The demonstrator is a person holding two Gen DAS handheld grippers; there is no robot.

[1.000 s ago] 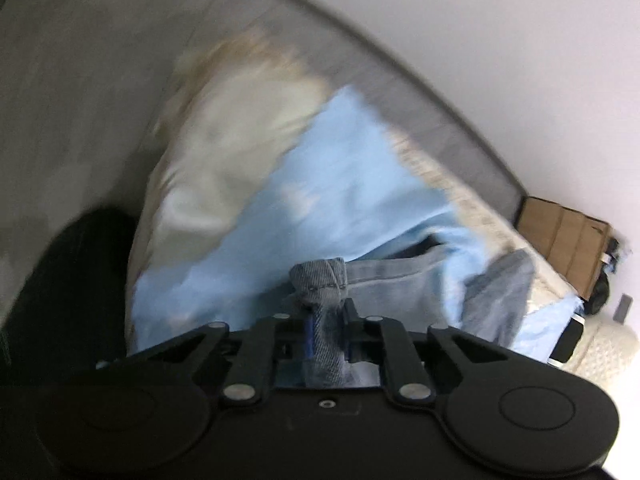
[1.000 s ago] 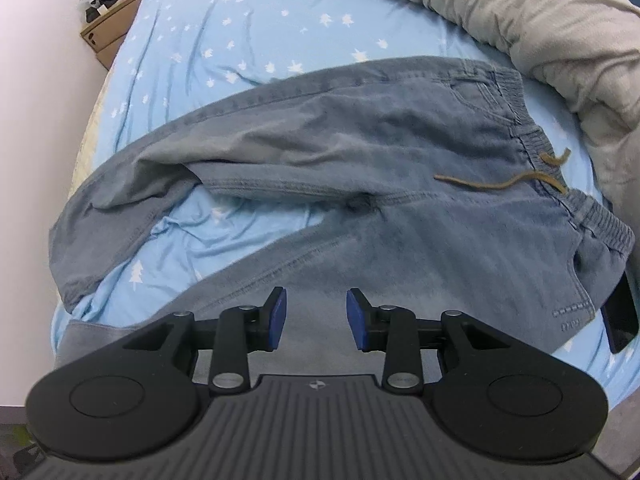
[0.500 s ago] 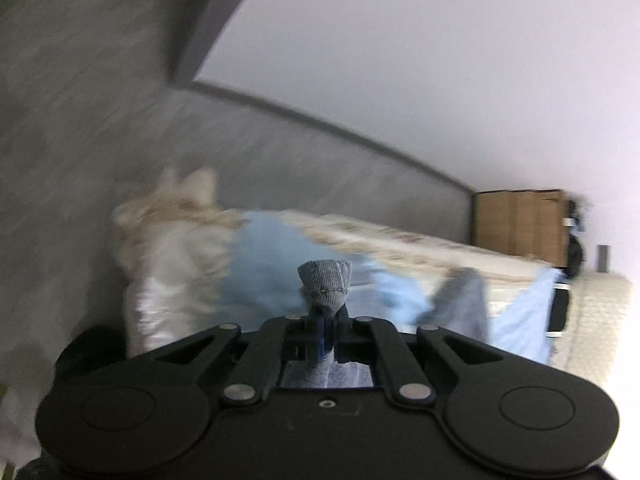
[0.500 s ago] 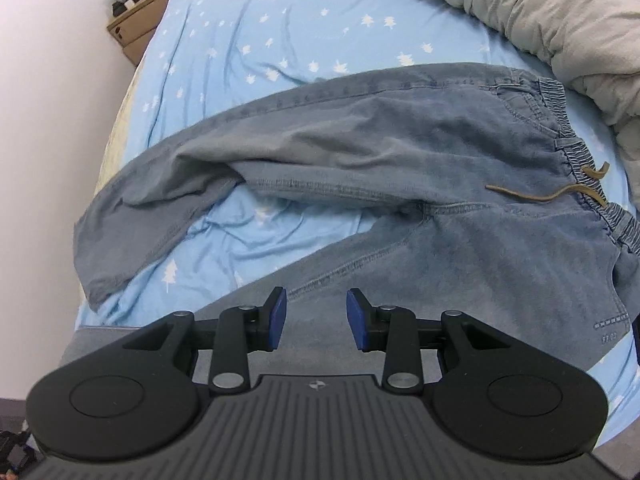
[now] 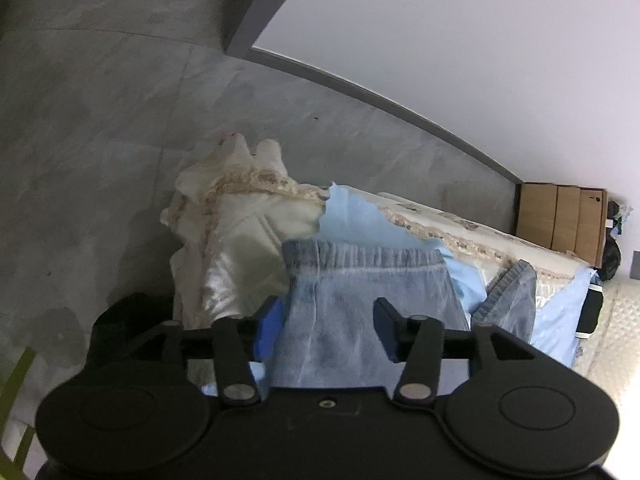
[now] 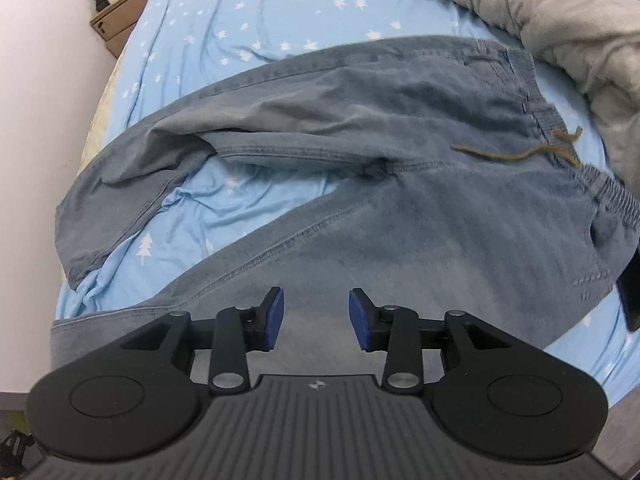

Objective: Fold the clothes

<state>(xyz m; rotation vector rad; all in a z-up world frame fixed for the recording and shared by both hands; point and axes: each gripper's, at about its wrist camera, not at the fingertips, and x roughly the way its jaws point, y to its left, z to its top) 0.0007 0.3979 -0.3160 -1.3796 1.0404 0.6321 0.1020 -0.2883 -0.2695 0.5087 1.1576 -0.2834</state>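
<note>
A pair of light blue denim pants [image 6: 360, 152] lies spread on a blue star-print bed sheet [image 6: 240, 12], legs to the left, elastic waistband with a brown drawstring [image 6: 520, 154] to the right. My right gripper [image 6: 316, 316] is open and empty just above the near leg. In the left wrist view the waistband end of the pants [image 5: 360, 280] lies between the open fingers of my left gripper [image 5: 328, 332], which grips nothing.
A grey-beige duvet [image 6: 540, 4] is heaped along the right of the bed. A cream quilt [image 5: 240, 232] bunches at the bed's corner. Cardboard boxes [image 5: 560, 216] stand by the white wall. Grey floor lies to the left.
My left gripper was shut on a bunch of denim; now it is open and the waistband lies flat between its fingers. The right gripper stayed open and drifted slightly left over the near leg.
</note>
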